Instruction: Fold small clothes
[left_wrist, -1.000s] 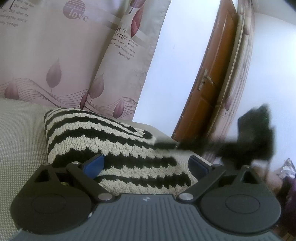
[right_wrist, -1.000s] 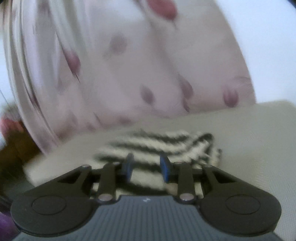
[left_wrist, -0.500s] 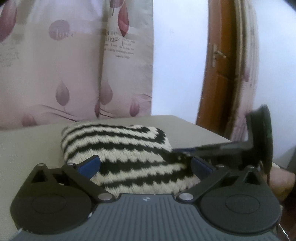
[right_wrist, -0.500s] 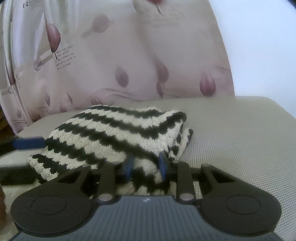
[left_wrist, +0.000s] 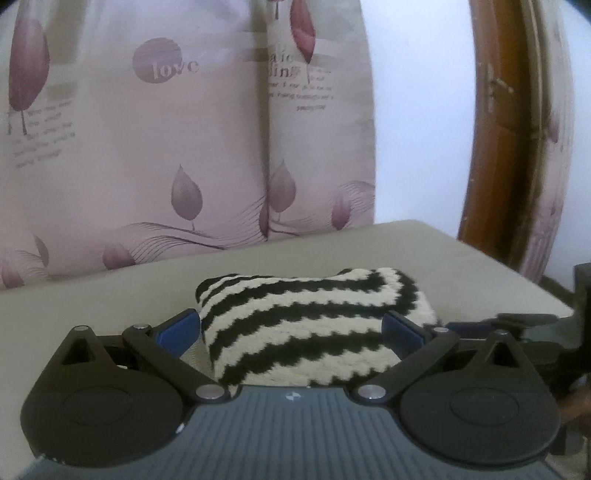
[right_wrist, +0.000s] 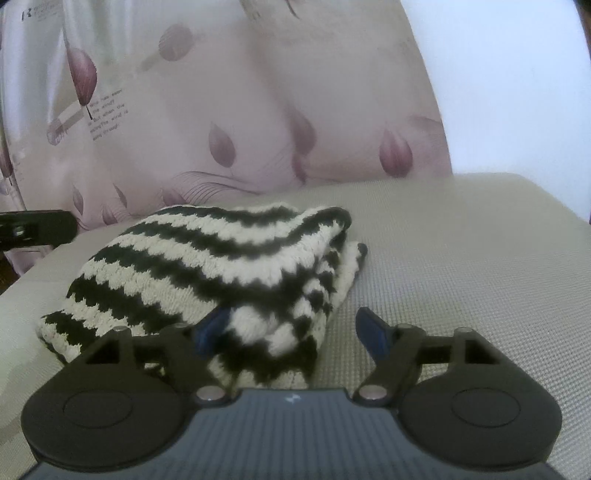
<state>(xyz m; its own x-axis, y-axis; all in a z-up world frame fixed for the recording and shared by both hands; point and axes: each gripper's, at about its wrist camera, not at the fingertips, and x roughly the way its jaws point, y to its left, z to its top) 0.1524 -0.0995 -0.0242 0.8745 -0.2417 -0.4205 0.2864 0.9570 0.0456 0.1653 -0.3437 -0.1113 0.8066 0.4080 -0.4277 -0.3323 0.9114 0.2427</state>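
The folded black-and-cream striped knit (right_wrist: 207, 273) lies on the beige cushion (right_wrist: 461, 266), in front of the leaf-print curtain (left_wrist: 147, 147). The right gripper (right_wrist: 295, 328), jaws just opening, still has one pad under the knit's top layer; withdrawing could drag it open. The left gripper (left_wrist: 291, 328) stands wide, gripping nothing. Only the right view shows that loose layered edge.

Folded striped knit (right_wrist: 207, 258) lies on beige cushion (right_wrist: 461, 258).
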